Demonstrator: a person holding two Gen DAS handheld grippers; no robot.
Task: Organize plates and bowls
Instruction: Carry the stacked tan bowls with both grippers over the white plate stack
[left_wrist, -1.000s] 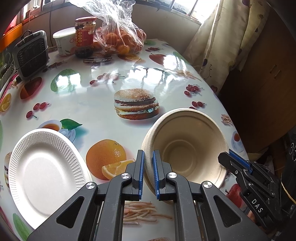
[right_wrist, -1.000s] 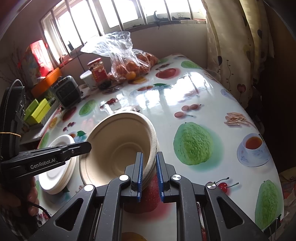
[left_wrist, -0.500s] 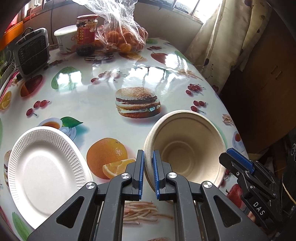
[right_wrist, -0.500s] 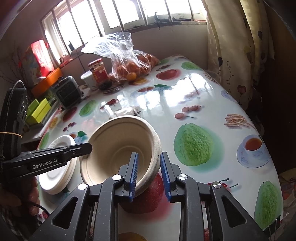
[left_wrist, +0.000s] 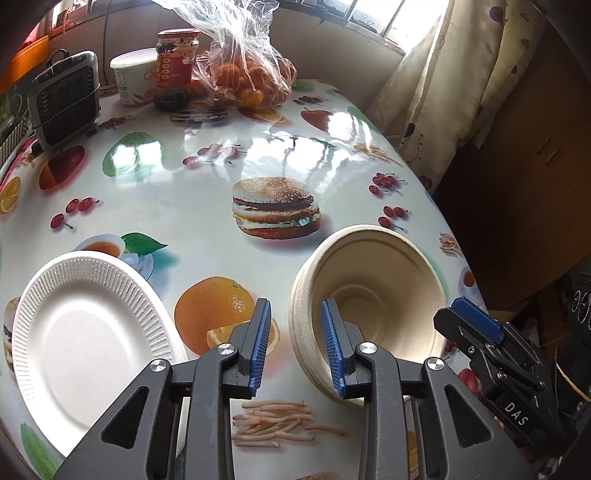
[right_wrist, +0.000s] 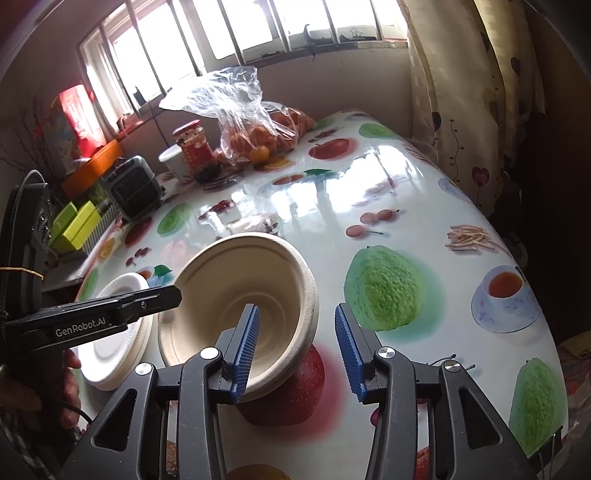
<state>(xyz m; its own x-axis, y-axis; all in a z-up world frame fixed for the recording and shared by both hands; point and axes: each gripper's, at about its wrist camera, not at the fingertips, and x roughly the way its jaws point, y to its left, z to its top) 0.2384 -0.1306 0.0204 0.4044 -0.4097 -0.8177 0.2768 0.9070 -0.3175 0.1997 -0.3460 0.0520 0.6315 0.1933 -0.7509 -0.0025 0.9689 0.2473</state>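
A beige paper bowl (left_wrist: 373, 291), nested in others like it, rests on the fruit-print table (left_wrist: 177, 221). My left gripper (left_wrist: 295, 347) straddles the bowl's near-left rim. Its jaws are opening and the blue pads stand clear of the rim. My right gripper (right_wrist: 295, 350) straddles the bowl's (right_wrist: 236, 295) right rim, its jaws also opening and clear of the rim. A white ribbed paper plate (left_wrist: 85, 332) lies left of the bowl. In the right wrist view the plate (right_wrist: 110, 347) tops a short stack, partly hidden behind the left gripper's finger (right_wrist: 155, 301).
At the table's far end stand a clear bag of oranges (left_wrist: 251, 77), a red-labelled jar (left_wrist: 177, 66), a white cup (left_wrist: 129, 77) and a small grey heater (left_wrist: 66, 99). The table edge (left_wrist: 443, 221) curves past the bowl on the right, with a curtain (left_wrist: 436, 81) beyond.
Both grippers were shut on the bowl's rim a second ago. The right one opened first, then the left, and the bowl has settled lower onto the table.
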